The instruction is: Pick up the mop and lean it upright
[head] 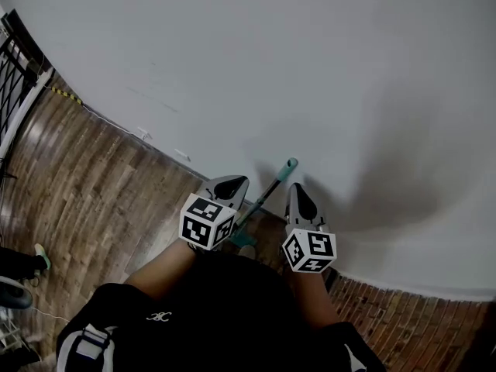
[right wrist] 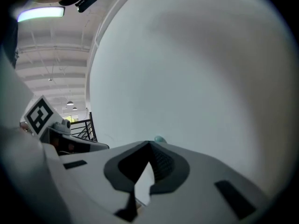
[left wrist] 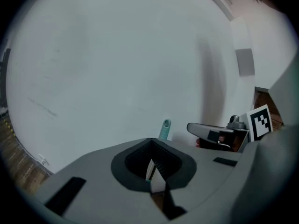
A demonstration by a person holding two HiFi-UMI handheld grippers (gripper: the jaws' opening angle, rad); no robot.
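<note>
Found mop [head: 271,188] propped against wall [head: 310,68], teal tip at the wall, between 2 tongs. Found left gripper [head: 232,184] and right gripper [head: 297,191] both closed, gripping nothing. Risks noted: toppling from a knock on the handle, sliding across smooth floor [head: 93,184].

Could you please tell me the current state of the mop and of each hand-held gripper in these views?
Mop with a thin pole and teal handle tip: standing tilted, its tip seemingly resting against the white wall, held by neither gripper.
Left hand-held gripper: jaws together, nothing gripped.
Right hand-held gripper: jaws together, nothing gripped.
</note>
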